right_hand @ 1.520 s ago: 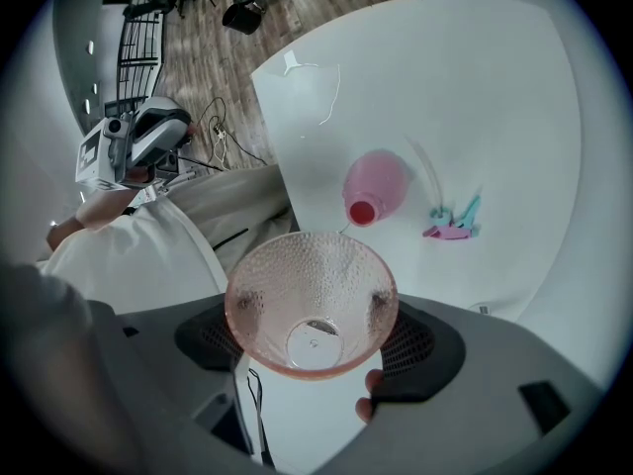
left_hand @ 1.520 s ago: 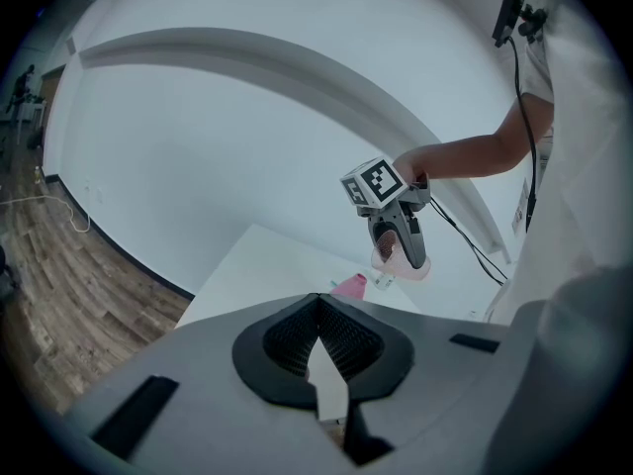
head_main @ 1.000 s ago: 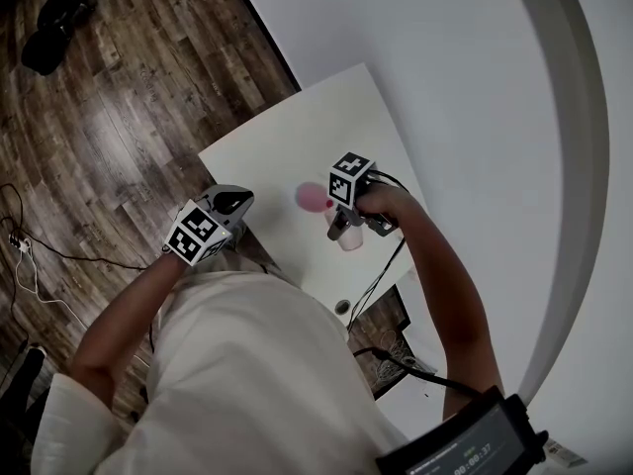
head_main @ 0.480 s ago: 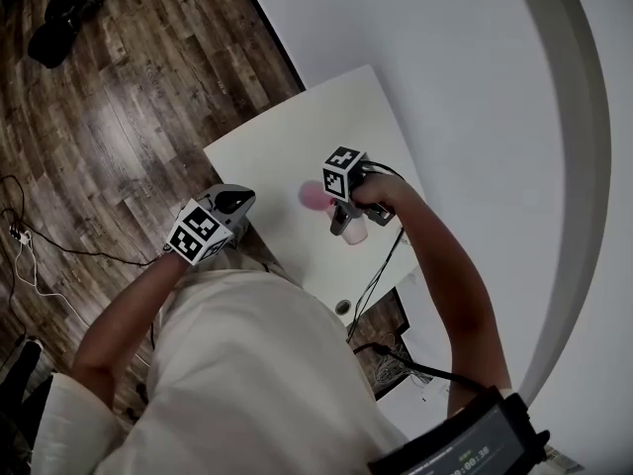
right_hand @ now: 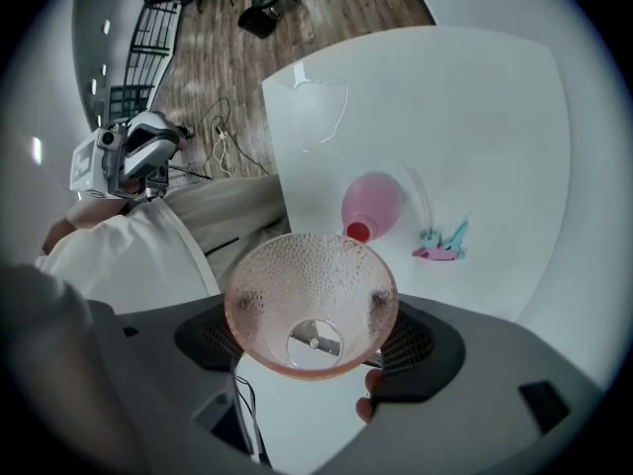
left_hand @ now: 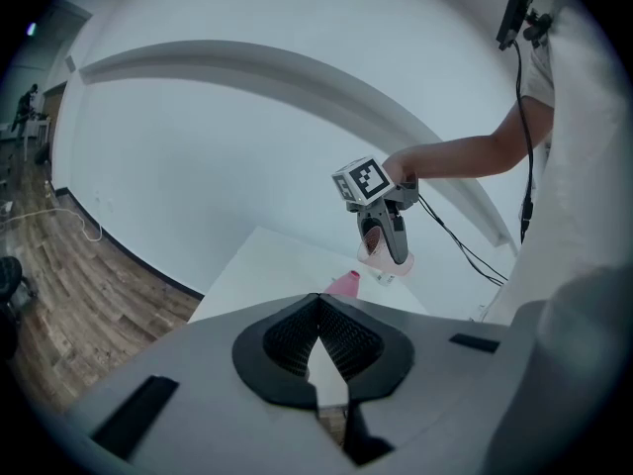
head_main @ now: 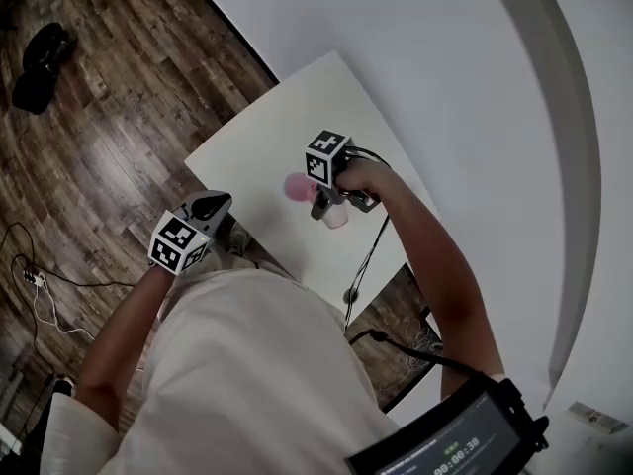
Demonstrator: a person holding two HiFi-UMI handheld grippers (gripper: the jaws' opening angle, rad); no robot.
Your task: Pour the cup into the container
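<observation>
1 cup (right_hand: 311, 295), empty-looking, in right gripper (right_hand: 315, 342) | pink container (right_hand: 372, 204) on table (right_hand: 475, 117)

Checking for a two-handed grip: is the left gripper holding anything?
No, the left gripper is shut, nothing between its jaws.

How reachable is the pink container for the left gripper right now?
Probably yes: only bare table lies between left gripper and pink container; right gripper holds the cup higher up, off that line.
</observation>
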